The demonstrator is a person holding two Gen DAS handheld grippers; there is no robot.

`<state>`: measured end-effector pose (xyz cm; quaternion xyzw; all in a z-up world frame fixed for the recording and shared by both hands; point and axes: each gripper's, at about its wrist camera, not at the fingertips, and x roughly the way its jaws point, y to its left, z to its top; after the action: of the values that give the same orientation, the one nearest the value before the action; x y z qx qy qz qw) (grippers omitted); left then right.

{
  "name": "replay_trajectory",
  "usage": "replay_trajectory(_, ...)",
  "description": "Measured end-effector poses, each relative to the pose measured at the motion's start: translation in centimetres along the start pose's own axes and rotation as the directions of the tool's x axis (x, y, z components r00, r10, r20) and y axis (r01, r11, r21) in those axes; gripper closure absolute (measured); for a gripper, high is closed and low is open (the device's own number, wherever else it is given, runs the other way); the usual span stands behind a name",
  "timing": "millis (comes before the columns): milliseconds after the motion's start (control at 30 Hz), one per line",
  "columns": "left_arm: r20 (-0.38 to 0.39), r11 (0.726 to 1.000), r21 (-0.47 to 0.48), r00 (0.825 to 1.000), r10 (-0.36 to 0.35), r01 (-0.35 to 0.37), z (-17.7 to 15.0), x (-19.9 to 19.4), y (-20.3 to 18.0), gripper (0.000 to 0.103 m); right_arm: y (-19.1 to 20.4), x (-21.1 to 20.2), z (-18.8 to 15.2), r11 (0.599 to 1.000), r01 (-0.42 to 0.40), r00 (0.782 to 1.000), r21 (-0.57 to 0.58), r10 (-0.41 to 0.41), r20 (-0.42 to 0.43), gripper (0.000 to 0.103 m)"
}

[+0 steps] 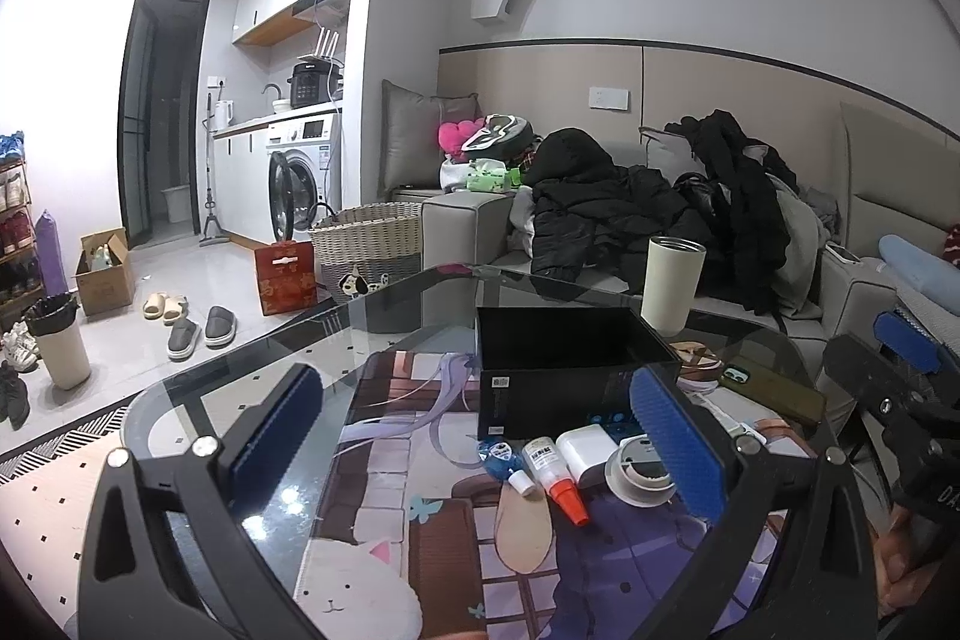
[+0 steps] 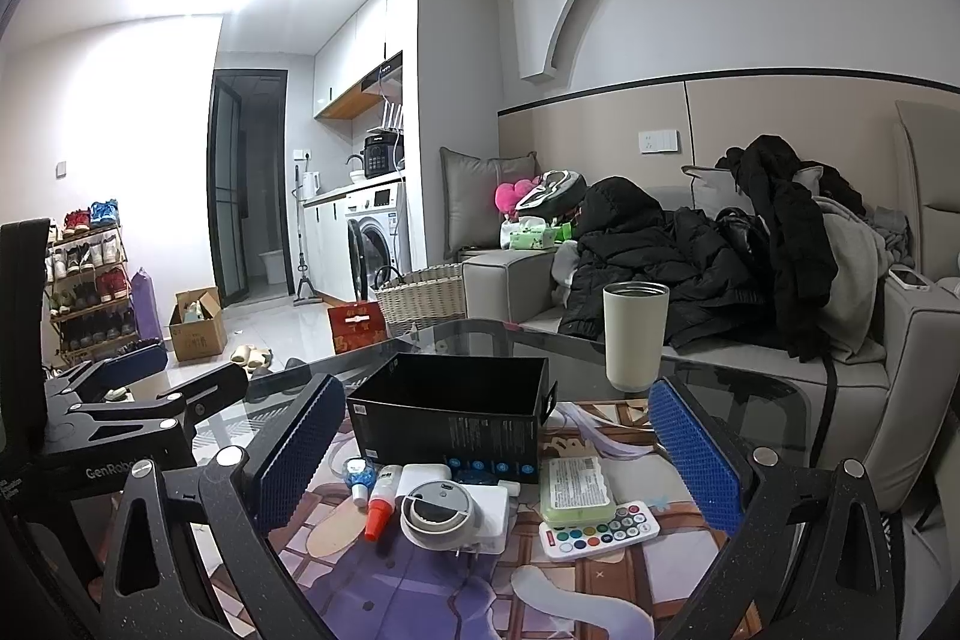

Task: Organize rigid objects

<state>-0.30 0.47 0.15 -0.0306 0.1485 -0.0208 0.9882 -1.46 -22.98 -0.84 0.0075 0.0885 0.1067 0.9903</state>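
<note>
An open black box (image 1: pixel 570 370) (image 2: pixel 450 418) stands on the glass table. In front of it lie a glue bottle with an orange tip (image 1: pixel 555 475) (image 2: pixel 381 502), a small blue bottle (image 1: pixel 501 460) (image 2: pixel 355 475), a white charger (image 1: pixel 585 451) (image 2: pixel 474 505) and a round white device (image 1: pixel 639 478) (image 2: pixel 438 511). A colourful remote (image 2: pixel 600 529) and a pale green pack (image 2: pixel 576 484) lie to their right. My left gripper (image 1: pixel 474 442) hangs open above the table, nothing between its blue pads. My right gripper (image 2: pixel 498 454) is open too, over the small items.
A cream tumbler (image 1: pixel 672 283) (image 2: pixel 635 334) stands behind the box. A phone (image 1: pixel 771 388) lies at the table's right edge. A sofa piled with dark jackets (image 1: pixel 660 202) lies beyond. A woven basket (image 1: pixel 372 244) and a red box (image 1: pixel 287 277) sit on the floor.
</note>
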Motion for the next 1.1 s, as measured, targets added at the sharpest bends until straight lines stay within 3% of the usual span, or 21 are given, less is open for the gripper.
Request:
replay_trajectory(400, -0.007, 1.0, -0.015, 1.0, 0.002, -0.002, -0.2, 0.1, 0.2, 0.0, 0.1, 0.3, -0.1, 1.0, -0.022, 1.0, 0.014, 0.022, -0.018, 0.0)
replay_trajectory(667, -0.051, 1.0, 0.021, 0.999, 0.008, -0.007, -0.2, 0.8, -0.2, 0.0, 0.3, 1.1, 0.2, 0.998, -0.056, 0.996, -0.003, 0.055, -0.064, 0.0)
replay_trajectory(867, -0.124, 0.999, 0.04, 0.992, 0.009, -0.004, -0.4, 2.2, -0.4, 0.0, 0.1, 2.5, 0.5, 0.998, -0.053, 0.991, -0.032, 0.048, -0.122, 0.0)
replay_trajectory(933, -0.179, 0.998, 0.058, 0.984, 0.022, -0.012, -0.5, 3.2, -0.6, 0.0, 0.5, 3.4, 0.6, 0.996, -0.057, 0.987, -0.073, 0.045, -0.155, 0.0)
replay_trajectory(1100, -0.283, 0.997, 0.063, 0.959, -0.025, 0.045, -0.9, 5.3, -0.8, 0.0, 1.0, 6.0, 0.5, 0.984, -0.093, 0.967, -0.154, 0.052, -0.25, 0.0)
